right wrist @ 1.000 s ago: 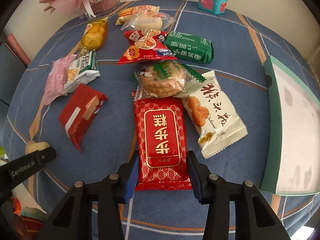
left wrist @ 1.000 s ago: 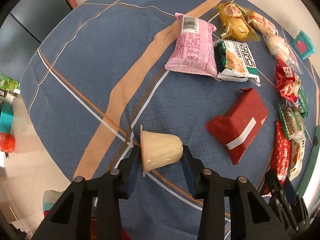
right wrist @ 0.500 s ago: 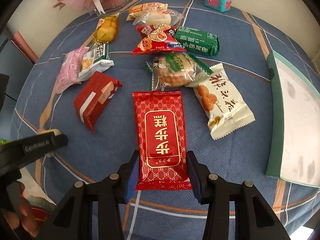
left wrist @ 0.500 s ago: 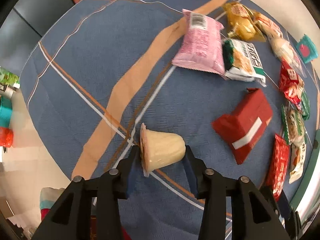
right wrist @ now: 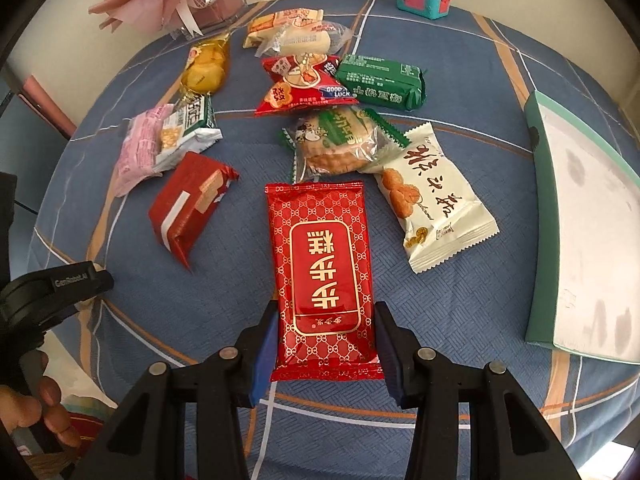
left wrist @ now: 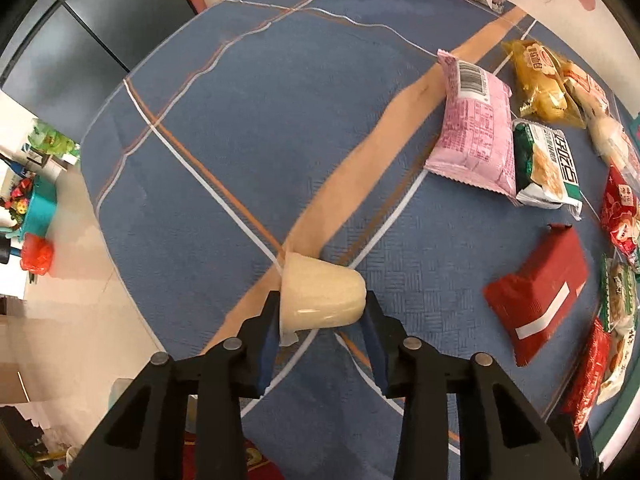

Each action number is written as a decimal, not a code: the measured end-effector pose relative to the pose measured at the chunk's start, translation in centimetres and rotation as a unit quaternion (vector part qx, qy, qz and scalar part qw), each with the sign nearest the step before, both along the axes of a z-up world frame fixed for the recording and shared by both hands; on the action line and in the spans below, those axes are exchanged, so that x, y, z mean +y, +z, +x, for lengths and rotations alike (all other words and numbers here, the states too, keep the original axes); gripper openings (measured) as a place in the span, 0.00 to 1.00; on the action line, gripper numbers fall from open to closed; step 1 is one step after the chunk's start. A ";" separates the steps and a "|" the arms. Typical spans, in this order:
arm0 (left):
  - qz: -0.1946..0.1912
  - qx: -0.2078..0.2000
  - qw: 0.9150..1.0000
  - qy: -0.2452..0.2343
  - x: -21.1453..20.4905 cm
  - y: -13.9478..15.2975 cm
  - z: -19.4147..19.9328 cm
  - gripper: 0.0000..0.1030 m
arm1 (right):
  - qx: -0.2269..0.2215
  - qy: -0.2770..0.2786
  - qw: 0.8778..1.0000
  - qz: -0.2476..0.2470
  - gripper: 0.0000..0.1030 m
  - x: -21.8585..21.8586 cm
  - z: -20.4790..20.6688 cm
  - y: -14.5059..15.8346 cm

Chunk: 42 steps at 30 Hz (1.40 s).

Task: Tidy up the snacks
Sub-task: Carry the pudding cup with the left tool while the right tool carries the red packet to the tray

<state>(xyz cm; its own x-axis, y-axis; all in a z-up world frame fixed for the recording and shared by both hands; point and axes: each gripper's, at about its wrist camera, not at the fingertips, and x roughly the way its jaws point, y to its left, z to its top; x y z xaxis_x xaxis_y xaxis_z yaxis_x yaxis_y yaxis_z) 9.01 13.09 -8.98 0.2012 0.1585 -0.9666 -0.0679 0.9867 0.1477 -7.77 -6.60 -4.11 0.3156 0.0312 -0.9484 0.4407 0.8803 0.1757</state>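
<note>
Left tongs [left wrist: 320, 320] clamped on pudding cup [left wrist: 322, 300], cup on its side, held over the counter [left wrist: 240, 140]. Right tongs [right wrist: 324, 344] clenched on red cake packet [right wrist: 322, 268] — lower edge between the pads. Other snacks loose; green-rimmed tray [right wrist: 538, 216] at right bare — sorting judged barely begun. Versus a second ago: cup and packet both raised slightly, grips unchanged.

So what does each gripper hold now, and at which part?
The left gripper holds the pudding cup by its lid and base ends. The right gripper holds the red packet by its long edges, near one end.
</note>
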 end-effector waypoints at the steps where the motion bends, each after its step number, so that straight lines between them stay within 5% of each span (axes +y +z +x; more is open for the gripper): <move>1: 0.001 -0.003 1.000 -0.001 0.0 0.4 -0.1 0.38 | -0.001 0.000 1.000 0.002 0.46 -0.1 0.0 0.2; 25: -0.041 -0.093 0.995 -0.021 -3.4 6.0 -2.3 0.37 | -0.050 0.004 0.998 0.023 0.46 -0.9 -0.6 3.6; 42: -0.049 -0.107 0.988 -0.104 -10.4 7.2 -6.1 0.37 | -0.079 -0.046 0.996 0.021 0.46 -6.2 -4.1 5.6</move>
